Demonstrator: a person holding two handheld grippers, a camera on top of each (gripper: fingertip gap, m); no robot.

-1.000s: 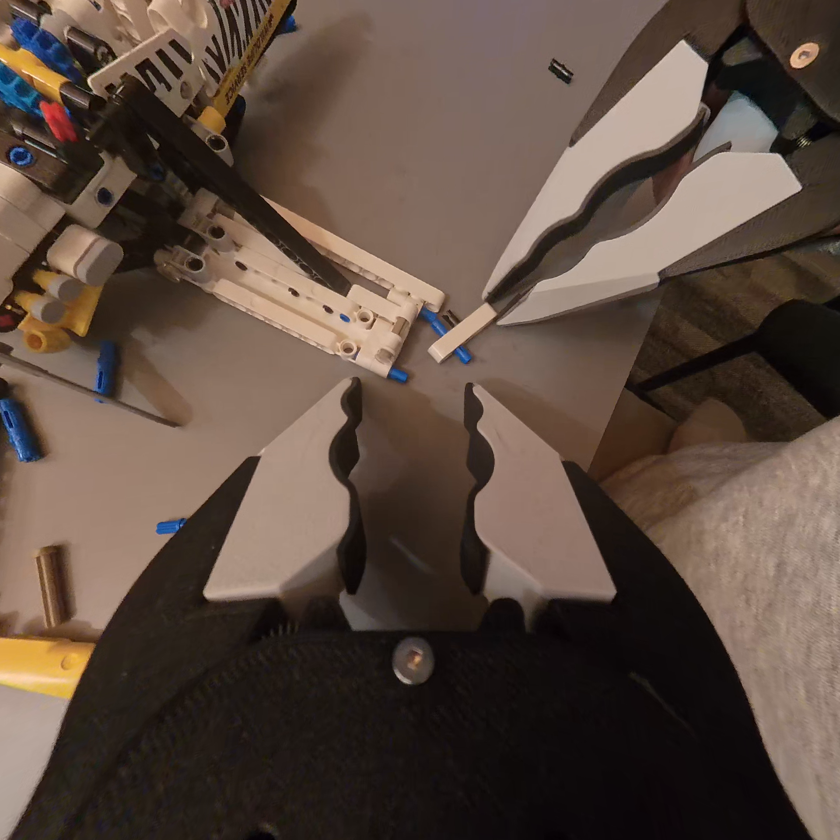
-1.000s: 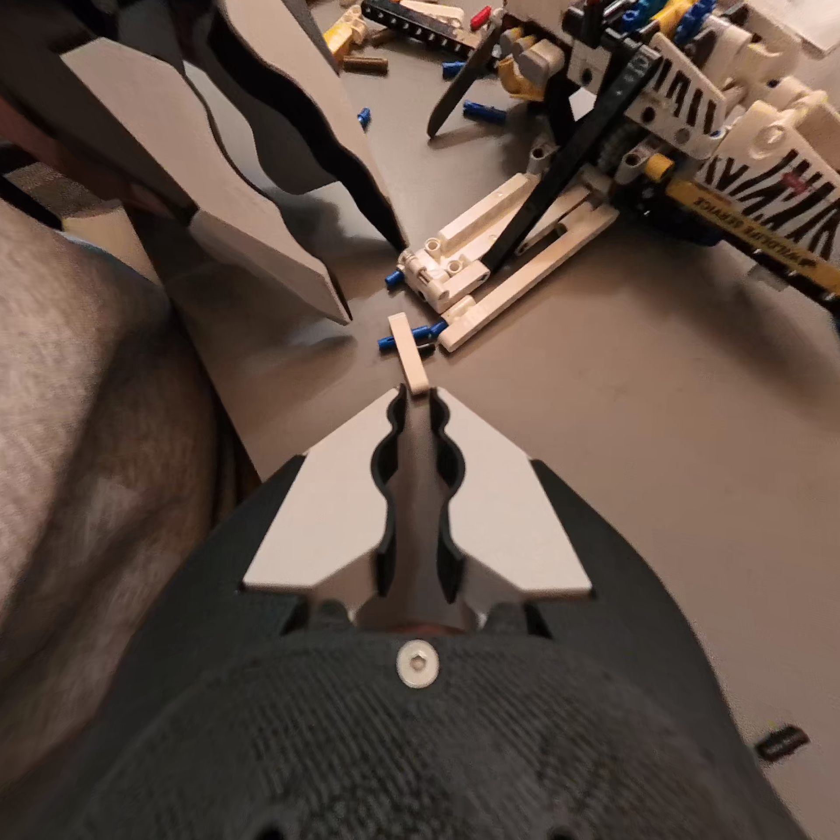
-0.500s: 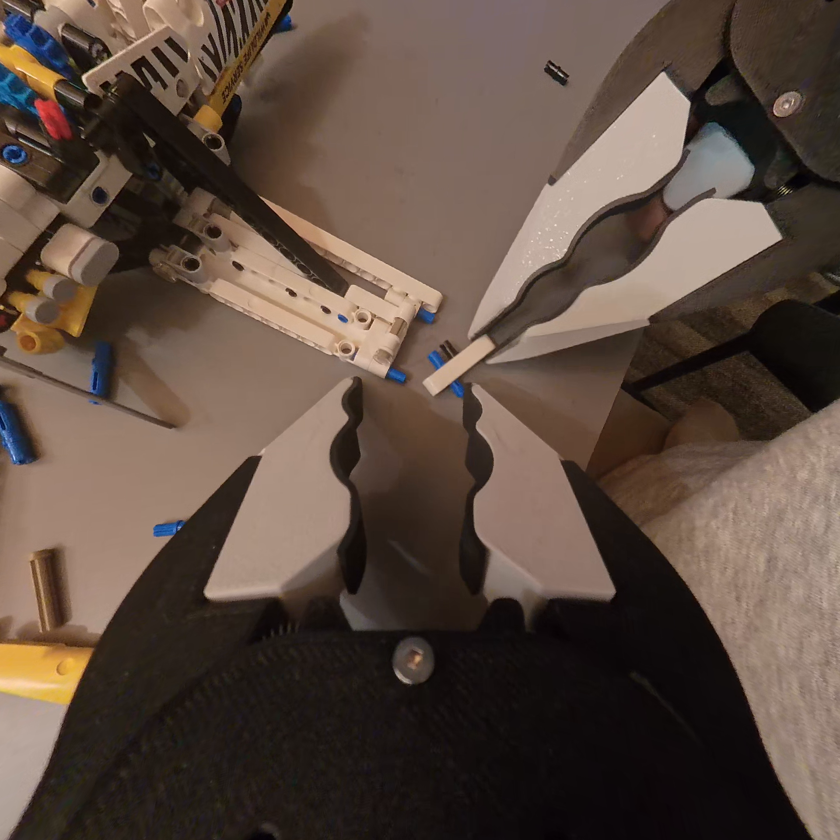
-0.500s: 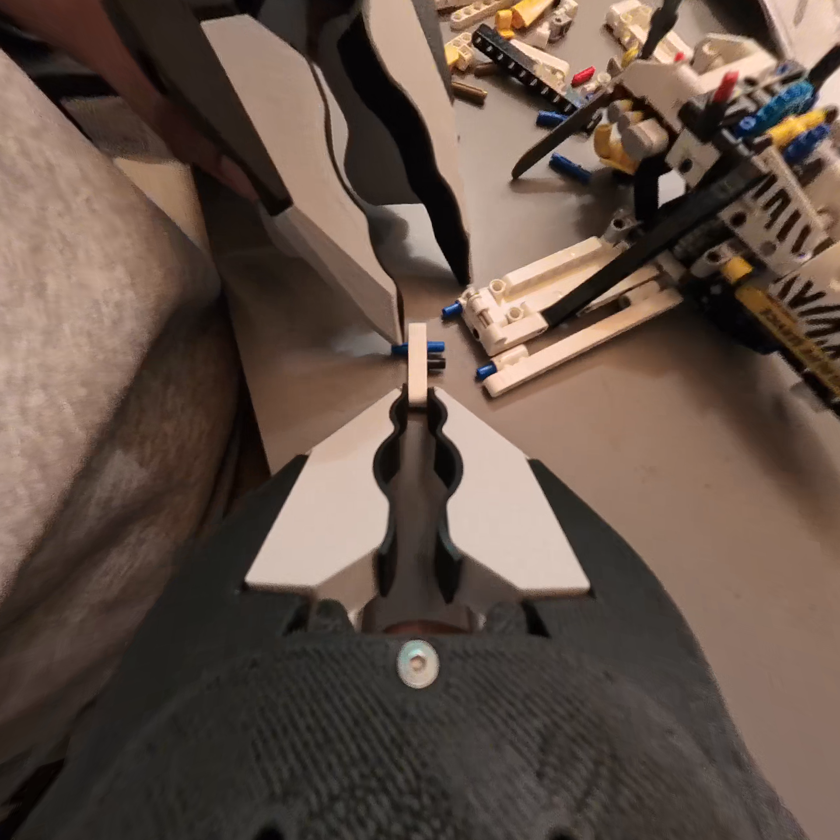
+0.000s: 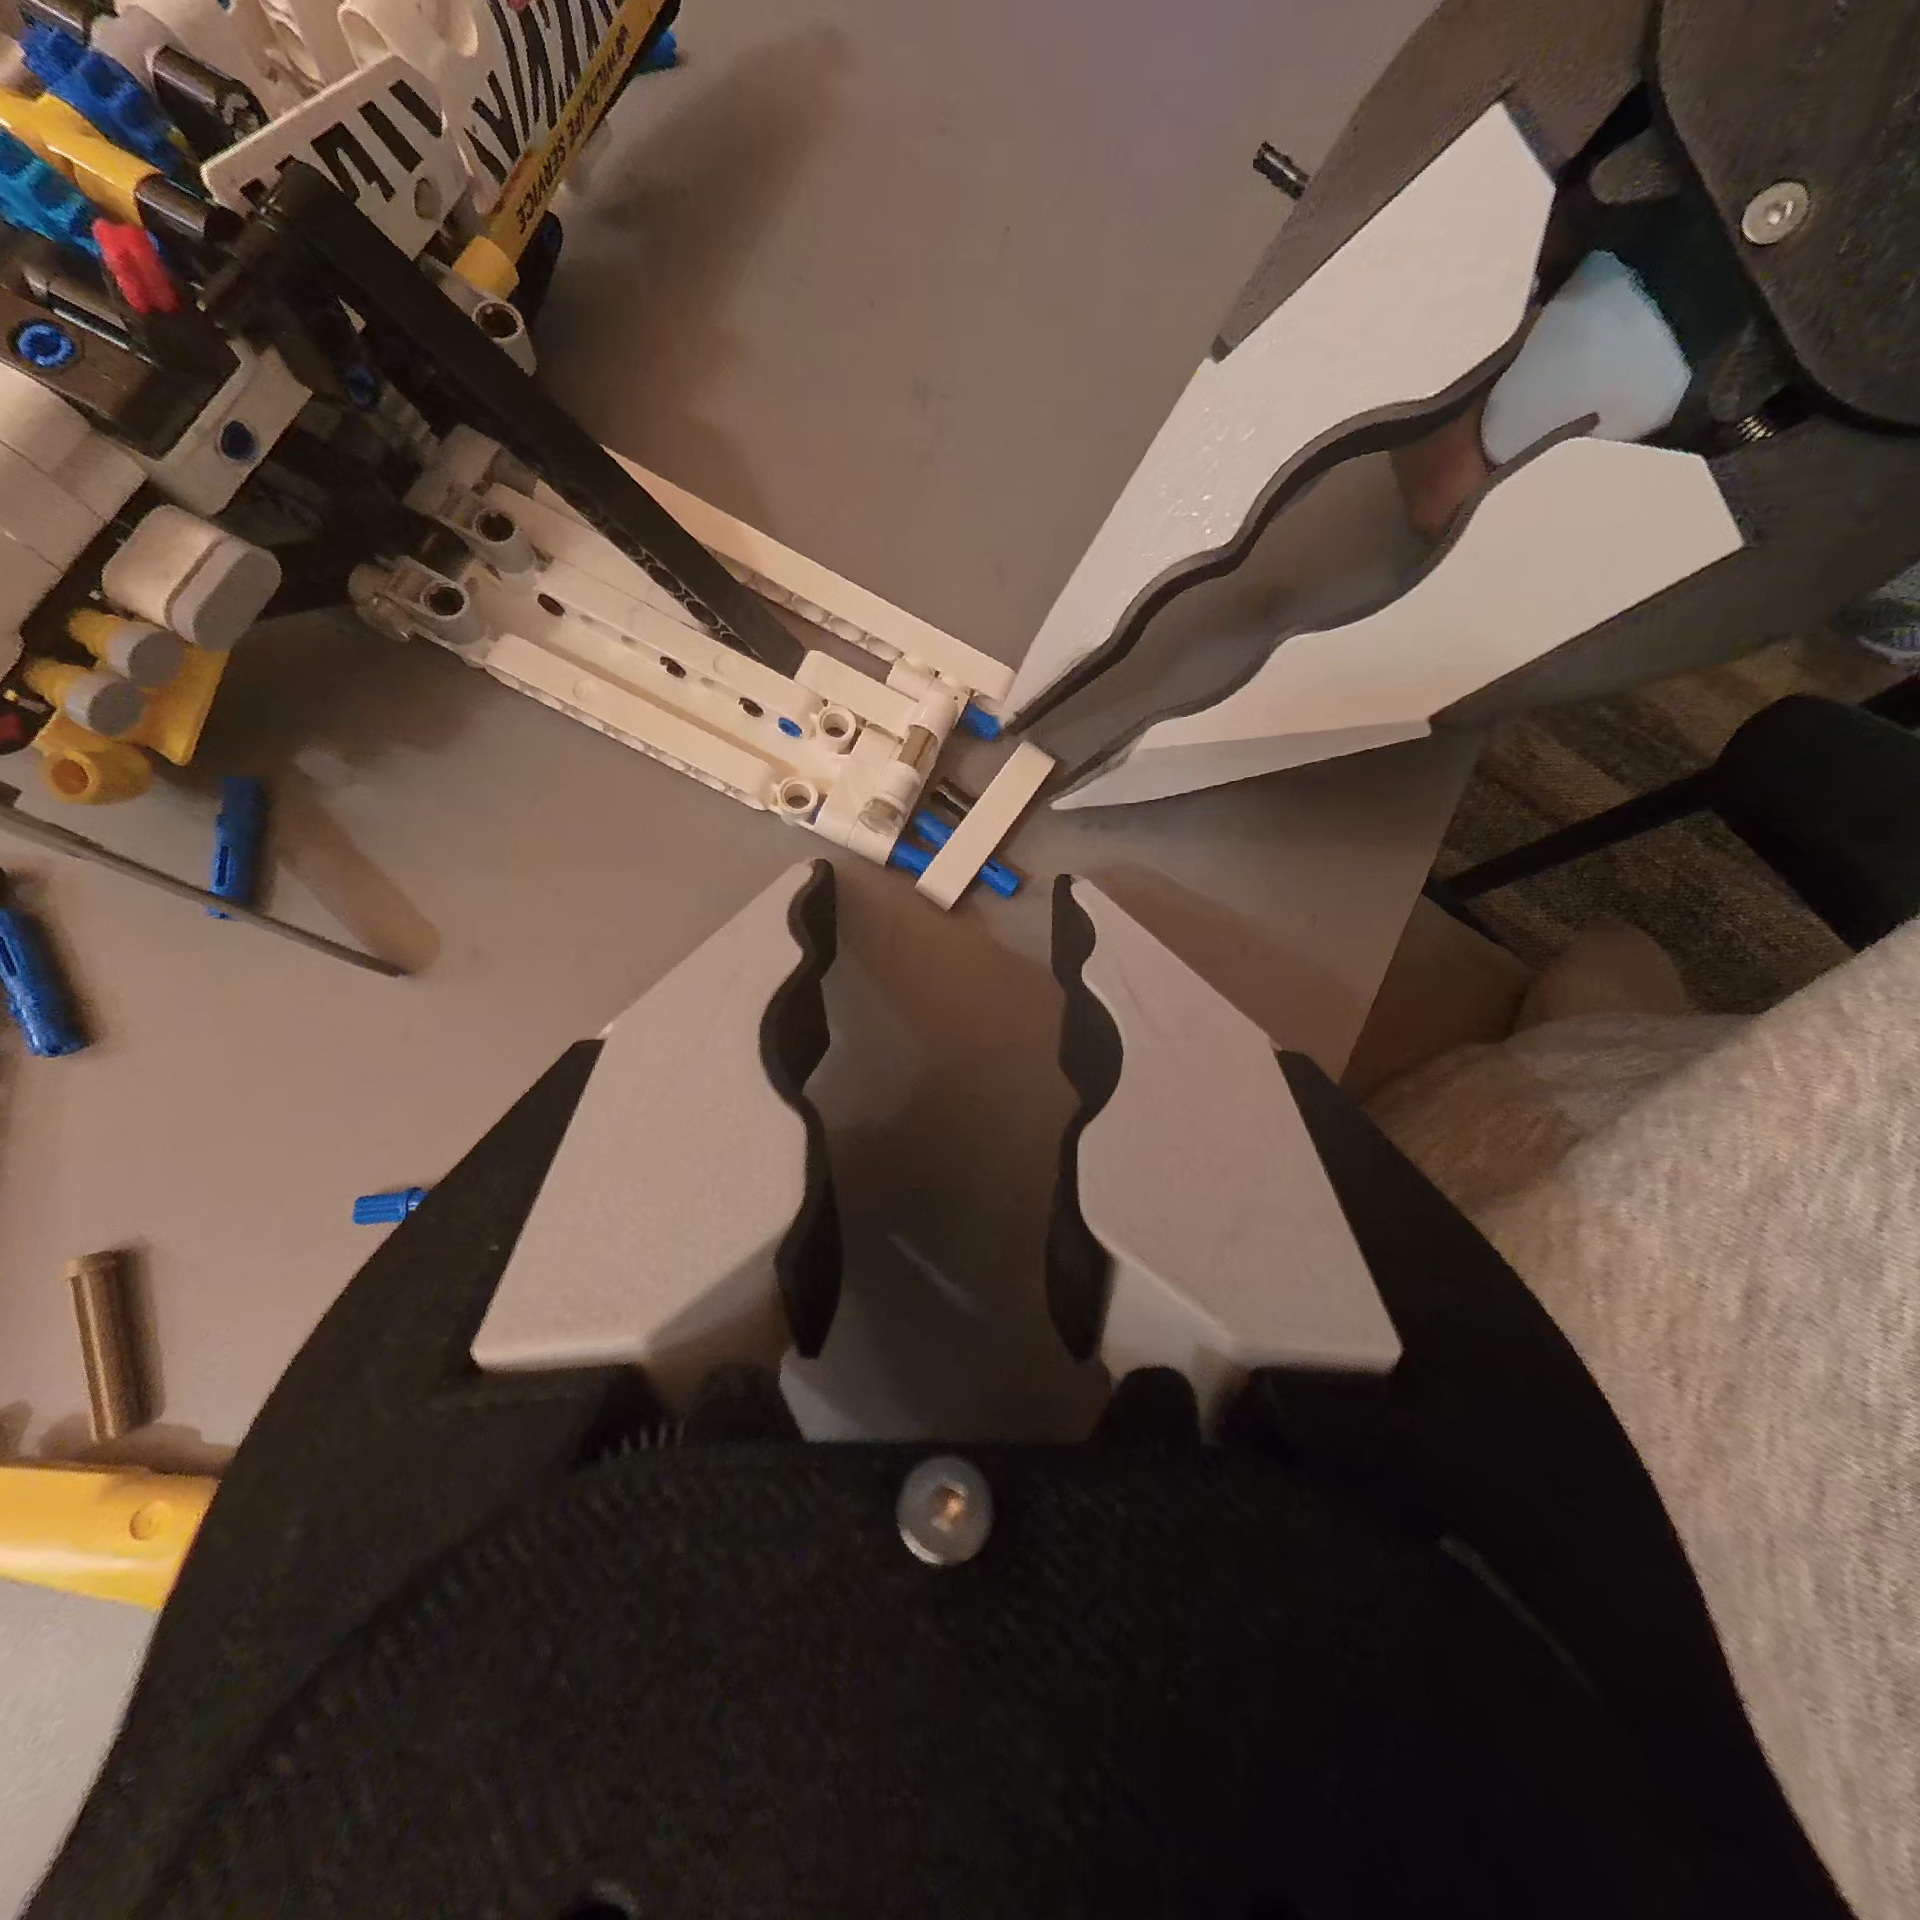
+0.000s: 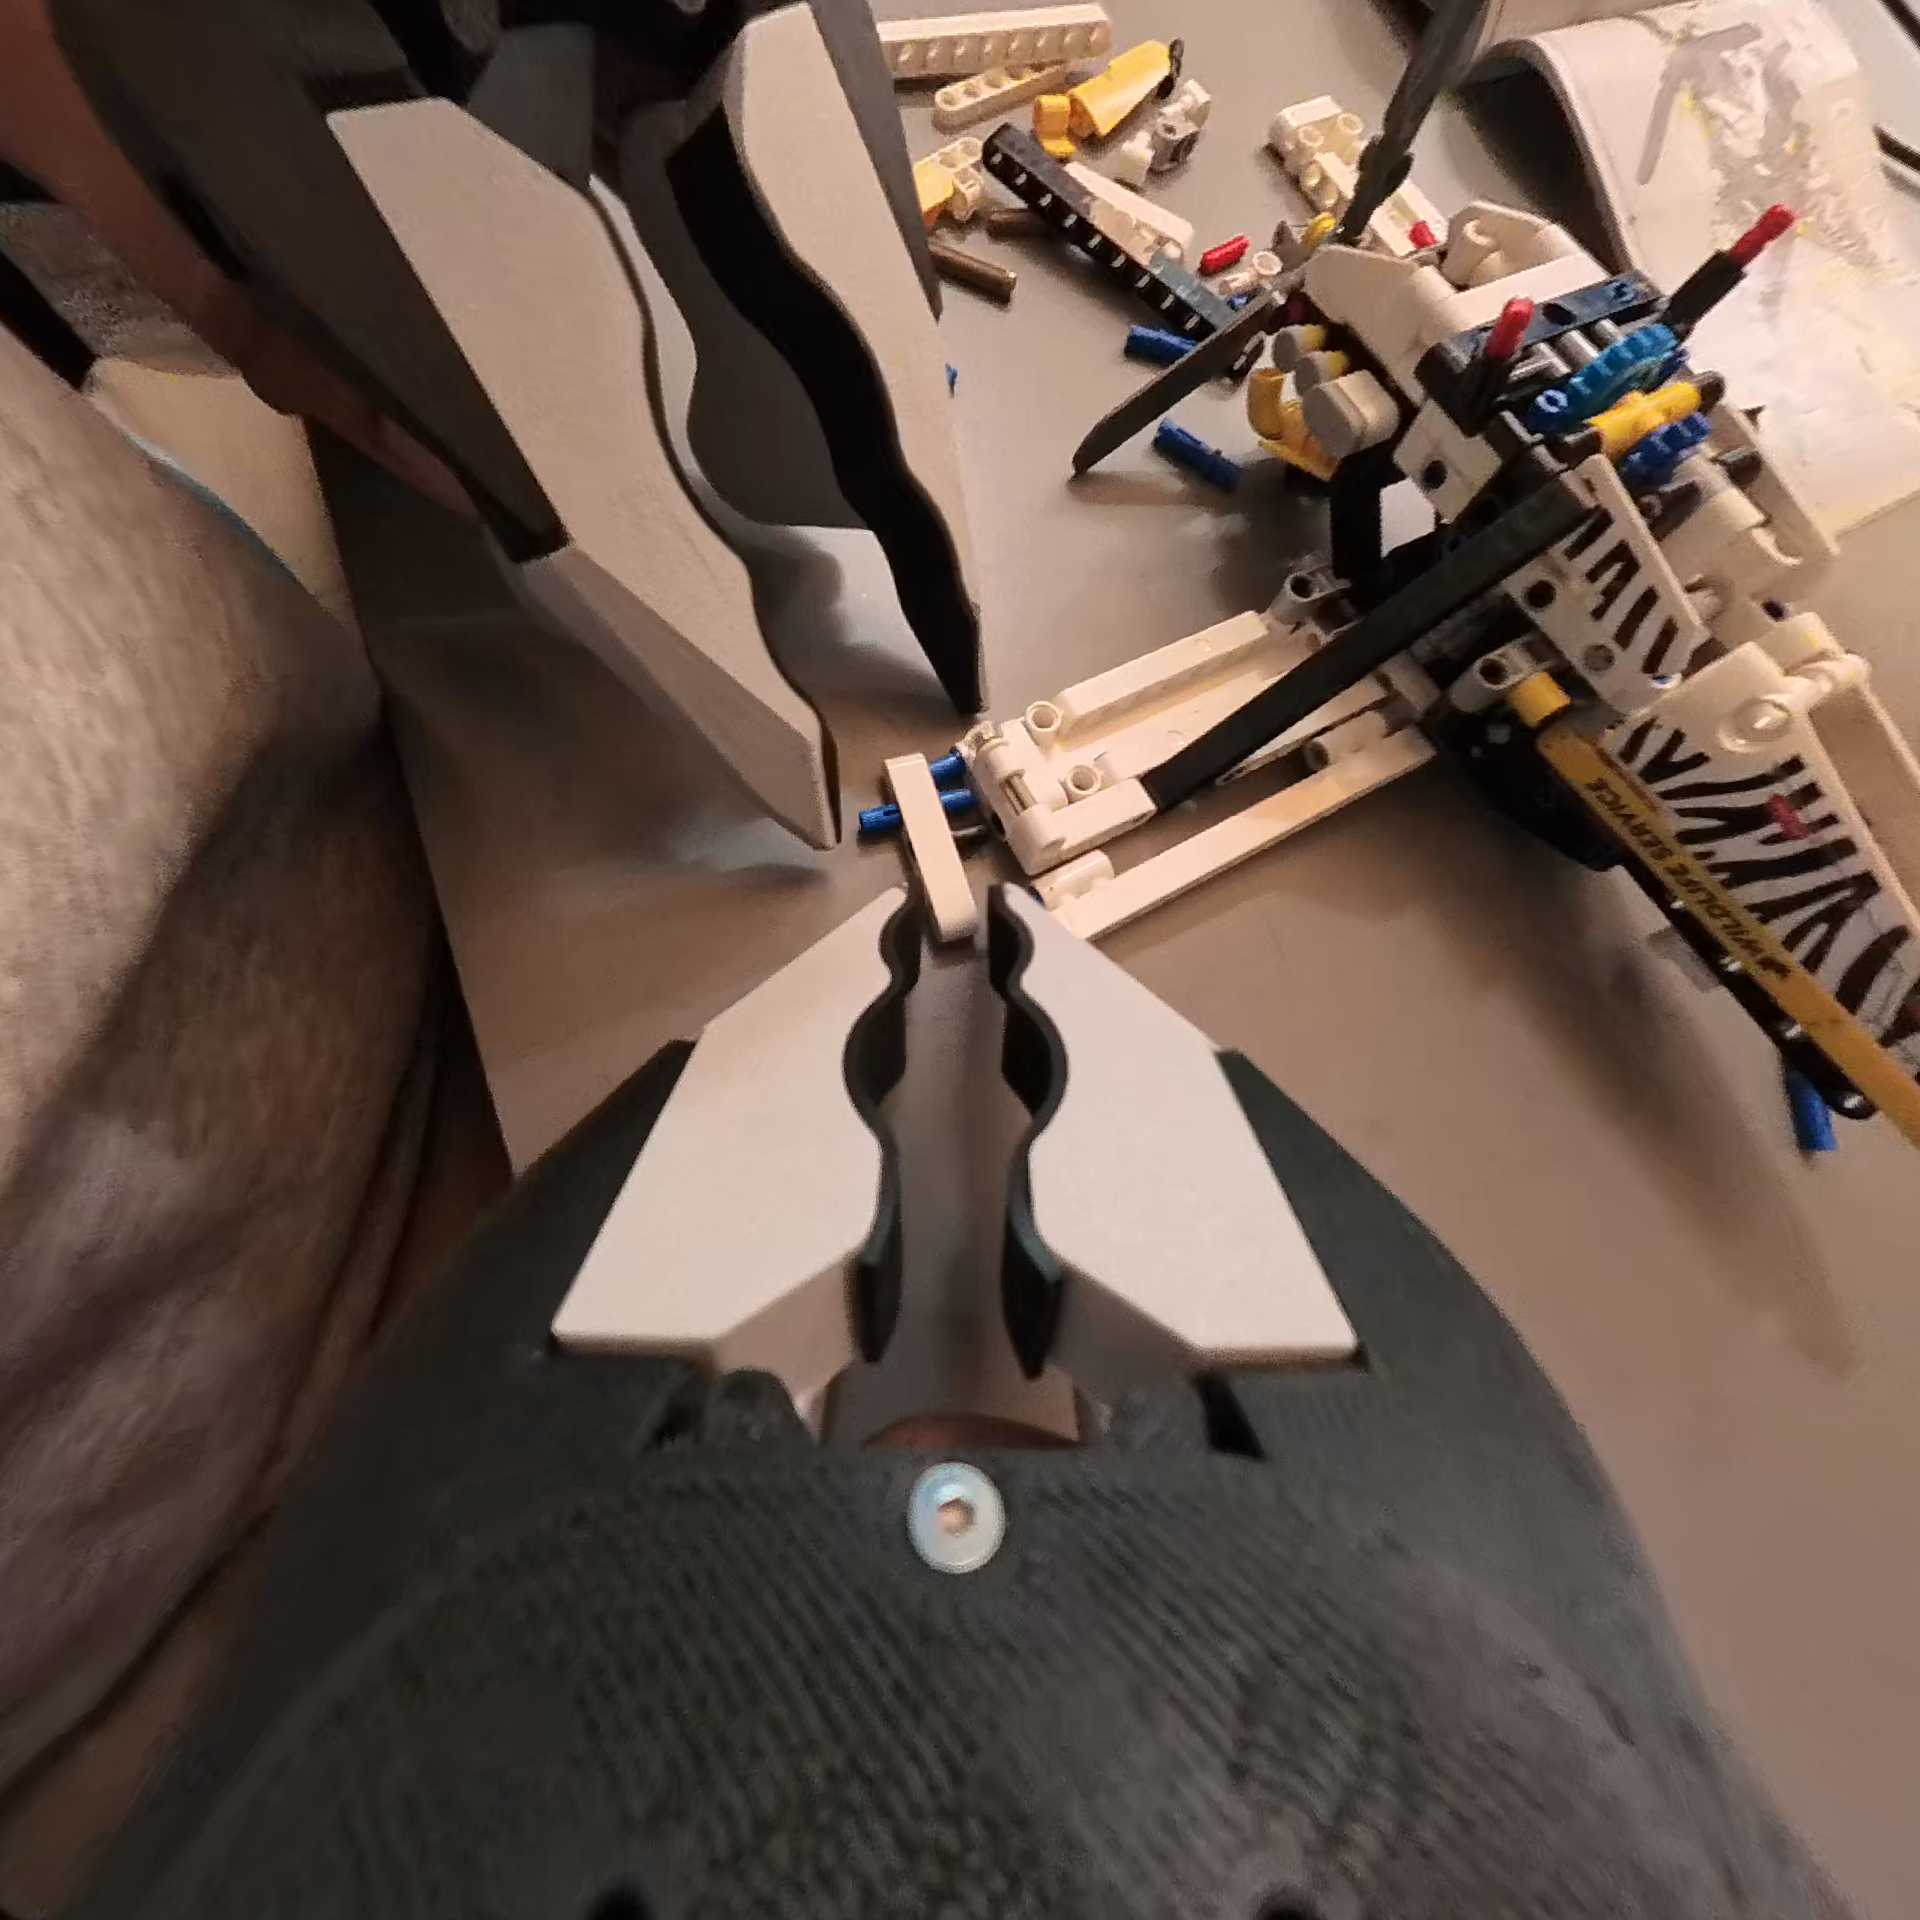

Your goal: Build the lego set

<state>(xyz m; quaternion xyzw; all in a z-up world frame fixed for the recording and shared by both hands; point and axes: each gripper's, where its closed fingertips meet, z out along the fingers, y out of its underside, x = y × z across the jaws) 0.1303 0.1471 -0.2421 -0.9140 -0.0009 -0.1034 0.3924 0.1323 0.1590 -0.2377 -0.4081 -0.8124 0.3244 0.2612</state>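
Note:
A lego helicopter model with zebra-striped panels (image 5: 416,156) (image 6: 1558,582) lies on the grey table. Its white tail boom (image 5: 675,696) (image 6: 1143,748) points at both grippers. My right gripper (image 6: 951,904) is shut on a short white beam (image 6: 930,842) with blue pins (image 6: 878,819) through it, and holds it right at the boom's end. In the left wrist view that gripper (image 5: 1039,758) comes in from the upper right with the beam (image 5: 987,821). My left gripper (image 5: 940,883) is open and empty, its tips just short of the beam; it also shows in the right wrist view (image 6: 899,764).
Loose blue pins (image 5: 234,842), a brown axle (image 5: 104,1340) and a yellow beam (image 5: 94,1527) lie at the left. More loose parts (image 6: 1039,104) and a paper booklet (image 6: 1714,208) sit at the back. The table edge (image 5: 1434,852) and a grey-clothed leg (image 5: 1714,1247) are at the right. My left and right fingertips are right by each other.
My right gripper has carried the white beam in toward the end of the tail boom, and it now sits against the boom's blue pins. My left gripper stays open.

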